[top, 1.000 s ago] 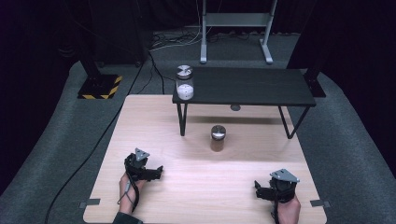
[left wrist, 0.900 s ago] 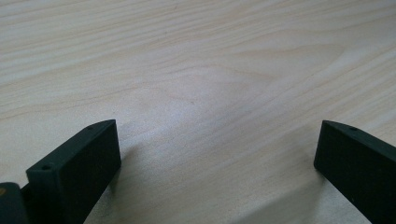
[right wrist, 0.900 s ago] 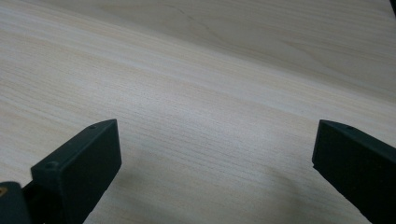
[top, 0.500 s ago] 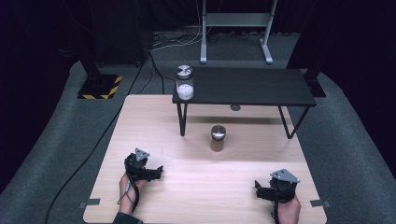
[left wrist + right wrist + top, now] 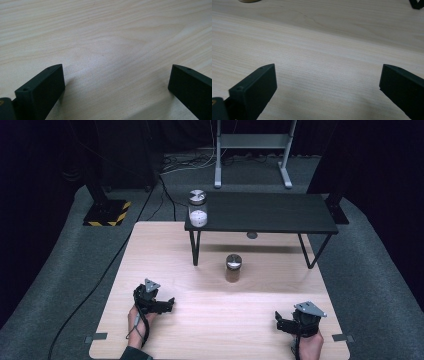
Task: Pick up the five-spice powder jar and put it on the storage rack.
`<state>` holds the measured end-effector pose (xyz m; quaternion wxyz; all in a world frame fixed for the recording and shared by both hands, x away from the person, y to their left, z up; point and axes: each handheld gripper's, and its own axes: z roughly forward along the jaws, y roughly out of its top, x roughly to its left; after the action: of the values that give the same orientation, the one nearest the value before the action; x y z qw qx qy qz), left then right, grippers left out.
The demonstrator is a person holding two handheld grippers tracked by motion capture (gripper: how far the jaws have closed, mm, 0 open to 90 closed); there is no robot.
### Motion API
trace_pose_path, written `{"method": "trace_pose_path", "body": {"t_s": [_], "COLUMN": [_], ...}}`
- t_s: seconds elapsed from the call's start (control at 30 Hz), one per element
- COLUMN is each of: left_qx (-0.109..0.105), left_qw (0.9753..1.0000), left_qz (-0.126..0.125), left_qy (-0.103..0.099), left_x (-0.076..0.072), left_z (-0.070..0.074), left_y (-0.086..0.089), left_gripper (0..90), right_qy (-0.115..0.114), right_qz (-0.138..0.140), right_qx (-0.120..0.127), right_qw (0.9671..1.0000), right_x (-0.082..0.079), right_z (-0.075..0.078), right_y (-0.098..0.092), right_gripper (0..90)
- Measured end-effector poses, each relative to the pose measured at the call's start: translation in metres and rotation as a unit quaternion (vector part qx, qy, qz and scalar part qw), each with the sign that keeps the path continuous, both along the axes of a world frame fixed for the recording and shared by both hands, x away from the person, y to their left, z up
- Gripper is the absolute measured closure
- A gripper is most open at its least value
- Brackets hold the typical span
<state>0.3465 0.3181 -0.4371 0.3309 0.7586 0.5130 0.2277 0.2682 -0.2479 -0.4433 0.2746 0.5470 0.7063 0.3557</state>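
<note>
The left gripper (image 5: 167, 304) has its fingers (image 5: 41, 92) spread wide apart with nothing between them, low over bare worktop (image 5: 107, 42). The right gripper (image 5: 280, 322) likewise has its fingers (image 5: 254, 92) wide apart and empty, just above the wood. Each sits near the front edge of the worktop (image 5: 225, 320), held in a hand: left hand (image 5: 137, 317), right hand (image 5: 309, 345). The two are well apart.

Ahead of the fingers, between the two grippers and farther out, a small jar (image 5: 233, 268) with a metal lid stands upright on the worktop; its base edge (image 5: 249, 1) shows at the top of the right gripper view. Beyond it stands a low black shelf (image 5: 270, 215) on thin legs. On the shelf's left end, beyond the left gripper, a taller jar (image 5: 198, 209) with white contents stands upright.
</note>
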Motion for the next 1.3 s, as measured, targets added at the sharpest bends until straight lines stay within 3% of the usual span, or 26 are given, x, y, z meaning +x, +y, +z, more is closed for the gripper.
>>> {"method": "trace_pose_path", "body": {"t_s": [0.13,0.33,0.5,0.6,0.7,0.87,1.3], "left_qx": [0.000,0.001,0.000,0.000,0.000,0.000,0.002], "left_qw": [1.0000,1.0000,1.0000,1.0000,1.0000,1.0000,1.0000], "left_qz": [0.000,-0.001,0.000,-0.001,-0.003,-0.004,-0.007], "left_qy": [0.000,0.001,0.000,0.000,0.000,0.000,0.001], "left_x": [0.000,0.000,0.000,0.000,0.001,0.001,0.002], "left_z": [0.000,0.000,0.000,0.000,0.000,0.000,0.001], "left_y": [0.000,0.000,0.000,0.000,0.000,0.001,0.001], "left_gripper": [0.4,0.4,0.3,0.4,0.4,0.4,0.4], "right_qy": [0.000,-0.009,-0.014,-0.029,-0.022,-0.034,-0.069], "right_qz": [-0.009,-0.020,-0.007,-0.003,0.010,0.025,0.060], "right_qx": [-0.014,0.000,0.005,0.005,0.004,0.000,0.008], "right_qw": [0.9999,0.9998,0.9999,0.9996,0.9997,0.9991,0.9958], "right_x": [0.000,0.007,0.019,0.023,0.033,0.042,0.087], "right_z": [0.011,0.021,0.021,0.019,0.021,0.018,0.008], "right_y": [0.006,0.016,0.035,0.050,0.063,0.079,0.126], "right_gripper": [0.0,0.0,0.0,0.0,0.0,0.0,0.0]}}
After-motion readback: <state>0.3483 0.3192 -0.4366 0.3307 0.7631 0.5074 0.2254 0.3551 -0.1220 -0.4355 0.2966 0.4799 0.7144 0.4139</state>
